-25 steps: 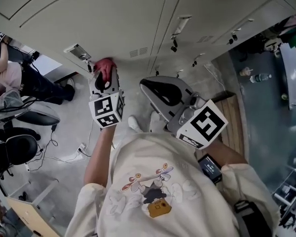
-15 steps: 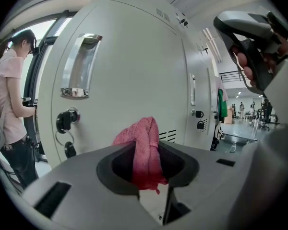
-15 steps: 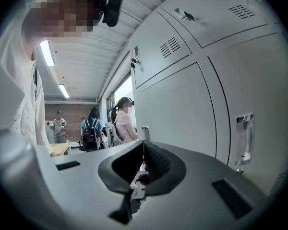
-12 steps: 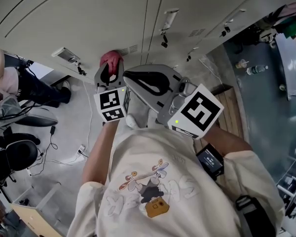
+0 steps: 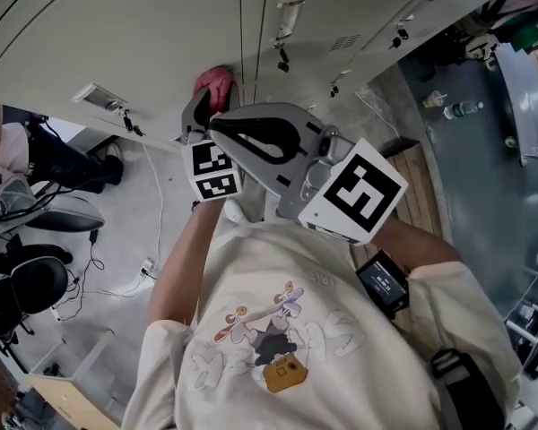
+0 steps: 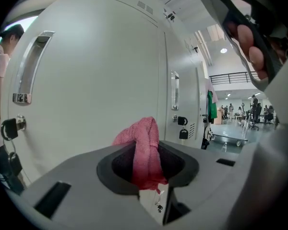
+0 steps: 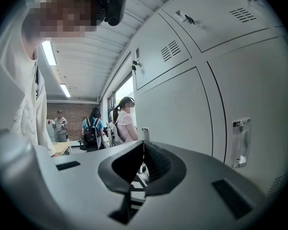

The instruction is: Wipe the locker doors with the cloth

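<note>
Lockers: pale grey metal locker doors [image 6: 86,80] all closed, black padlocks [image 6: 182,121] hanging; insides hidden.
Left gripper [image 6: 148,174]: clamped on bunched pink knitted cloth [image 6: 143,143], up by the door seam [image 5: 242,34].
Right gripper [image 7: 143,164]: jaws together, empty, just beside left.
Room: bare door panel around the cloth.

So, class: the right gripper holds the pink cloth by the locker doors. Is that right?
No. The left gripper holds the pink cloth by the locker doors; the left gripper view shows it between the jaws. The right gripper is shut and empty.
</note>
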Tool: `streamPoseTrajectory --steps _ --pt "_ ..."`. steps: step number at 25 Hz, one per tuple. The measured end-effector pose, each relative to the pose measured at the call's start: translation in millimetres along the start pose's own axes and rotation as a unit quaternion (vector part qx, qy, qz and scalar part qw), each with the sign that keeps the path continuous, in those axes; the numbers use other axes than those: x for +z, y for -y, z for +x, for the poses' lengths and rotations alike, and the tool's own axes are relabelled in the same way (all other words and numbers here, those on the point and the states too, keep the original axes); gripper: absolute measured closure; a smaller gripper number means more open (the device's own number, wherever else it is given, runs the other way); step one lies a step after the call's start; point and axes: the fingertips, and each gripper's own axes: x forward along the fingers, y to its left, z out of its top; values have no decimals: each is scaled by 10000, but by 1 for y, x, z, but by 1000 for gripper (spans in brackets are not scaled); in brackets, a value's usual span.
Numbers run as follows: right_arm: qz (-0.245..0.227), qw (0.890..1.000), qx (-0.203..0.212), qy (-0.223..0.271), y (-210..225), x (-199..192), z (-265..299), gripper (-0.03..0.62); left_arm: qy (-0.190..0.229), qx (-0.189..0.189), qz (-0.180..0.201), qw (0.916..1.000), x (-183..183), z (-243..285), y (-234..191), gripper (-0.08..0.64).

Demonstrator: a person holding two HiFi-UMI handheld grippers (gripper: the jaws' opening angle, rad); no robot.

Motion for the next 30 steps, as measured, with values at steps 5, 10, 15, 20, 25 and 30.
streamPoseTrajectory --steps 5,10,15,20,25,30 --pt "-25 10000 26 -2 0 -5 -6 586 -46 -124 29 9999 -4 9 15 450" --pt "13 10000 58 15 0 -5 -9 586 -78 -271 71 9996 -6 12 24 451" --pt "27 10000 58 21 0 -6 -10 586 -78 -416 130 9990 -4 16 29 451" --pt "51 10000 32 46 1 -5 -15 585 -61 -565 206 9982 -1 23 36 451" --pt "100 9999 -23 134 6 -4 -18 584 -112 -711 243 9971 -6 19 41 451" --pt "389 9982 -45 453 15 6 -29 585 -206 -738 0 9971 -6 -4 33 449"
